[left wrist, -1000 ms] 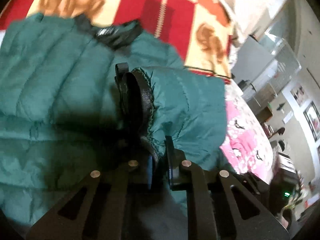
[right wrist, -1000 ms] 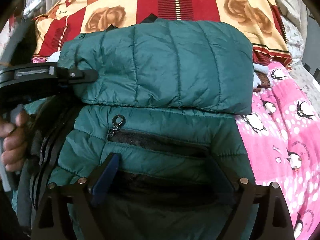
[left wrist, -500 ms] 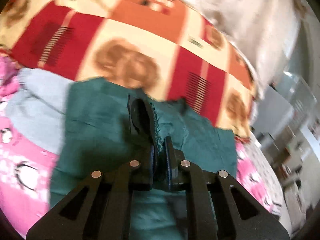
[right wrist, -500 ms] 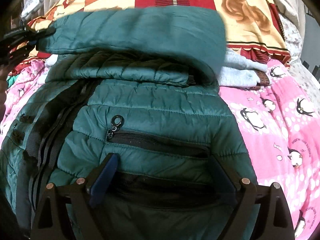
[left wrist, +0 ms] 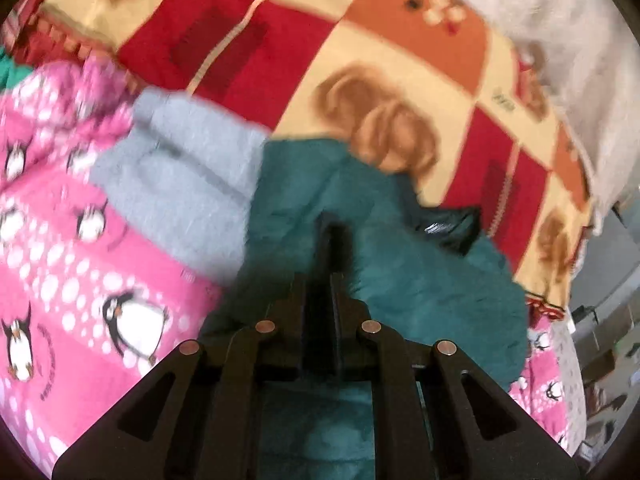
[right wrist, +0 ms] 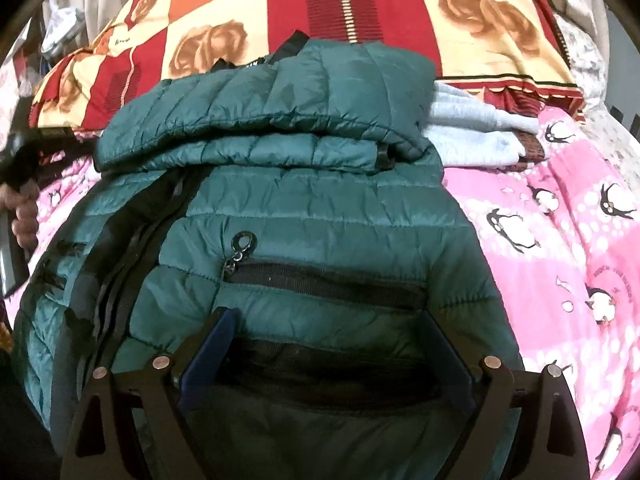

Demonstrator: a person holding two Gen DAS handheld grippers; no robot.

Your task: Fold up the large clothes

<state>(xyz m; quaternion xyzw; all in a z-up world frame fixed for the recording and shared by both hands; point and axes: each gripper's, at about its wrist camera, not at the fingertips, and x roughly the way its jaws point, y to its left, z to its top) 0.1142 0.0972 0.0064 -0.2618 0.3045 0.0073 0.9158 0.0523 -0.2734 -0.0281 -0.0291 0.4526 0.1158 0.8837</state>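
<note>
I had the green puffer jacket (right wrist: 304, 216) lying on the pink penguin blanket (right wrist: 568, 248), filling the middle and lower left of the right wrist view, its zipped pocket (right wrist: 324, 284) just above my tool. One sleeve (right wrist: 280, 108) lay folded across the top of the jacket, in the upper middle of the frame. My right gripper (right wrist: 324, 344) stood wide over the jacket's lower hem, its pads apart from the fabric and gripping nothing. My left gripper (left wrist: 322, 280) was clamped narrow on a dark-edged fold of the jacket, the cuff (left wrist: 334, 236), at the centre of the blurred left wrist view. A grey folded garment (right wrist: 472, 132) sat just beside the jacket's upper right edge, against the red and cream rose-patterned quilt (right wrist: 384, 12) along the top. At the far left edge of the right view I could see a hand (right wrist: 24, 216) around a dark handle
</note>
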